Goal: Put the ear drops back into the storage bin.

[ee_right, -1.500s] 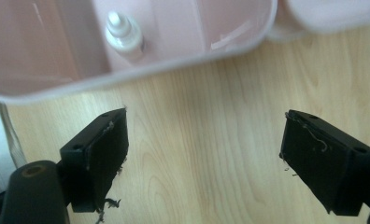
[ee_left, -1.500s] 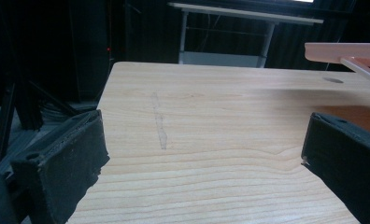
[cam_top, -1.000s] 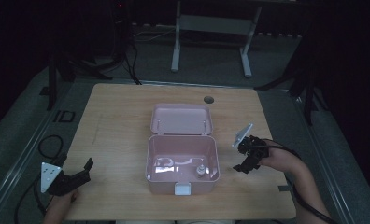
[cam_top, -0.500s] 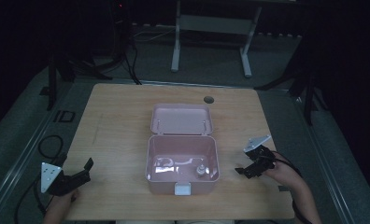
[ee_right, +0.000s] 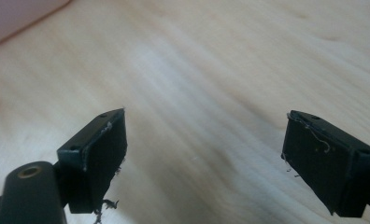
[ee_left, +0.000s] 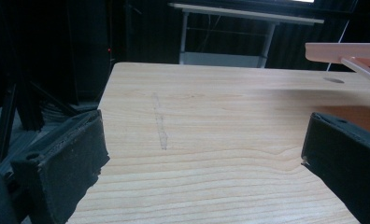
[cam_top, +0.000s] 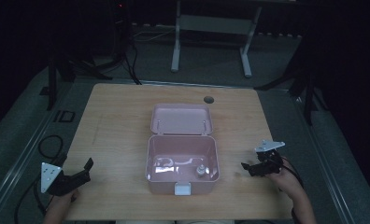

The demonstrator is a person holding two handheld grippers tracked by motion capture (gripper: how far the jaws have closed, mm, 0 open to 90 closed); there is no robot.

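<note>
Both grippers, left (cam_top: 82,169) and right (cam_top: 246,167), gape empty; the box (cam_top: 182,161), probably light, stiff plastic, grips best by its six-o'clock latch (cam_top: 182,188).

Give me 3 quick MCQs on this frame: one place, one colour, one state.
1. Where is the right gripper?
A. inside the box
B. over the table to the right of the box
C. on the lid

2. What colour is the box?
A. pink
B. blue
C. green

3. How does the lid stand?
A. shut
B. open, folded back
C. taken off

Key: 1 B, the high view shows it beside the box's right wall. 2 A, walls and lid are pale pink. 3 B, the lid lies behind the box and the inside shows.
</note>
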